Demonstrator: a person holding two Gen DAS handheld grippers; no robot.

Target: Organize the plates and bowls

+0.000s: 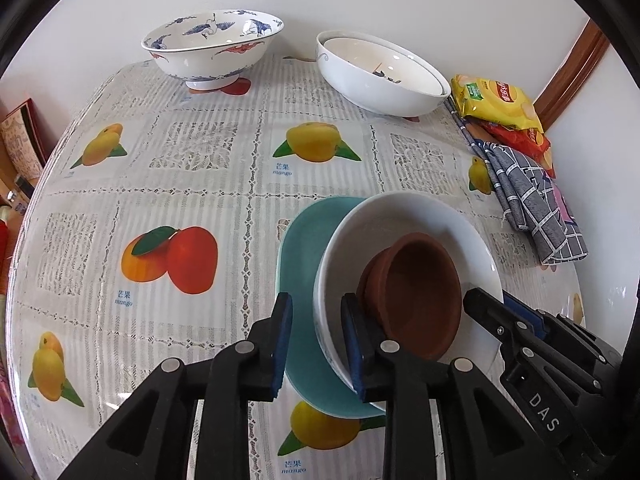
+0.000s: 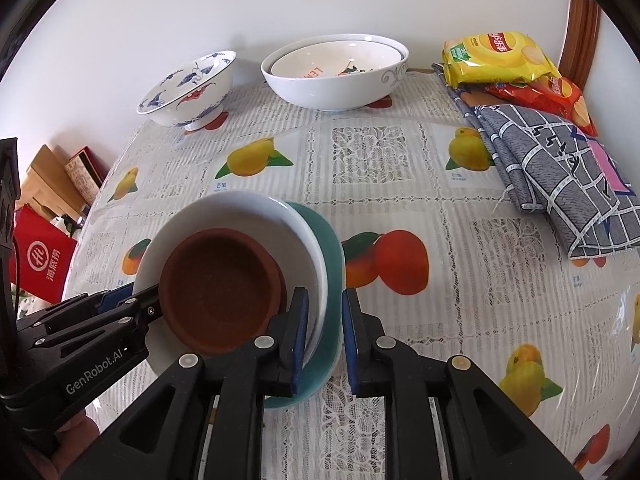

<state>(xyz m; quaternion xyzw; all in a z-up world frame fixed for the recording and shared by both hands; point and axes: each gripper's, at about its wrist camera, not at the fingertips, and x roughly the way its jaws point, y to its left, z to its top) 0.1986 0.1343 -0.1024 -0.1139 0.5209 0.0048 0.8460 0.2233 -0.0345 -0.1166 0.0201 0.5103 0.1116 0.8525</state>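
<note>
Near rim of teal plate (image 1: pixel 304 248) hidden behind left gripper (image 1: pixel 318 344) in left wrist view. Underside of brown clay dish (image 1: pixel 416 292) and floor of white bowl (image 1: pixel 404 216) beneath it out of sight. Inner bowl (image 2: pixel 320 62) nested in large white bowl (image 2: pixel 332 92): orange lettering cut off by rim, unreadable. Small print under mango pictures on tablecloth (image 2: pixel 400 220) too small to read. Red bag (image 2: pixel 40 264) cut by frame edge. Red snack packet (image 2: pixel 552 96) partly under yellow chip bag (image 2: pixel 500 56).

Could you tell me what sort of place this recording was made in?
Probably a home dining corner: a table under a mango-print tablecloth, porcelain bowls such as the blue-and-white bowl by the wall, and crisp packets beside a folded checked cloth.
</note>
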